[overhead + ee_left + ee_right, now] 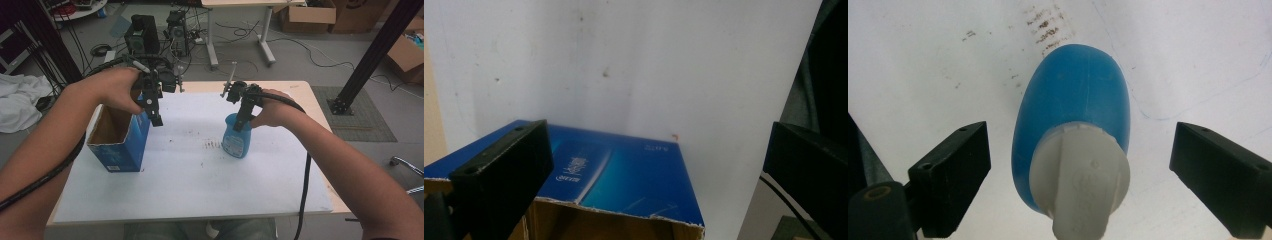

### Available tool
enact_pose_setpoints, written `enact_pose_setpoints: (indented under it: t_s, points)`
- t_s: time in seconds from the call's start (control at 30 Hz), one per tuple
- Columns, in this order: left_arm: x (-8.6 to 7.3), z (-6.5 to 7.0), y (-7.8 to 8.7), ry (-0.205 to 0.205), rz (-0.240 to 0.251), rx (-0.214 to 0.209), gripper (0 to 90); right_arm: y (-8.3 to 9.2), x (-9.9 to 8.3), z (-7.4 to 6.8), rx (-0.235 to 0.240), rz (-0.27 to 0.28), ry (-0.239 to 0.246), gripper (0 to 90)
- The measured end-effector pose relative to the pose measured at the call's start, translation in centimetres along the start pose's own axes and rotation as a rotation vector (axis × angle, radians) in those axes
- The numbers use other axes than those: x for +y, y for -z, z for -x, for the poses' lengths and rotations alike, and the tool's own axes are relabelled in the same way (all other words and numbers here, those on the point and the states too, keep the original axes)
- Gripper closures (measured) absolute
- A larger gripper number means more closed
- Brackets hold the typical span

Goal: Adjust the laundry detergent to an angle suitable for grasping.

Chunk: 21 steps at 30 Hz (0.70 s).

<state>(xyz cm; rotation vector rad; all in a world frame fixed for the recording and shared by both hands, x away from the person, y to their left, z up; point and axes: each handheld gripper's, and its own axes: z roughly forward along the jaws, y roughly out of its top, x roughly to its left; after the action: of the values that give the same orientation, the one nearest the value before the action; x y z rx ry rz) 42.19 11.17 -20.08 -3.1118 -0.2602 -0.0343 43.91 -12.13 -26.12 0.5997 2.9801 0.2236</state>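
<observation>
Blue bottle (1073,120) between spread right fingers (950,175), untouched

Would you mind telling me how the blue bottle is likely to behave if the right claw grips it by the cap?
The blue bottle stands upright on the white sheet, taller than wide, so a sideways nudge would probably tip it. Its smooth, rounded plastic body looks slippery. The grey cap sits between the open right claw and seems the firmer hold.
</observation>
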Motion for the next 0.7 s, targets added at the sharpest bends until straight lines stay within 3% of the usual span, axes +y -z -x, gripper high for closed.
enact_pose_setpoints:
  t_s: [0.17, 0.7]
  points:
    - [0.2, 0.0, 0.0, -0.003, -0.001, 0.001, 0.1, 0.6, -0.1, 0.1, 0.007, 0.009, 0.024, 6.9]
    - [0.7, -0.2, -0.1, -0.008, -0.008, -0.001, 0.1, 3.3, -1.0, 1.1, 0.05, 0.041, 0.173, 0.0]
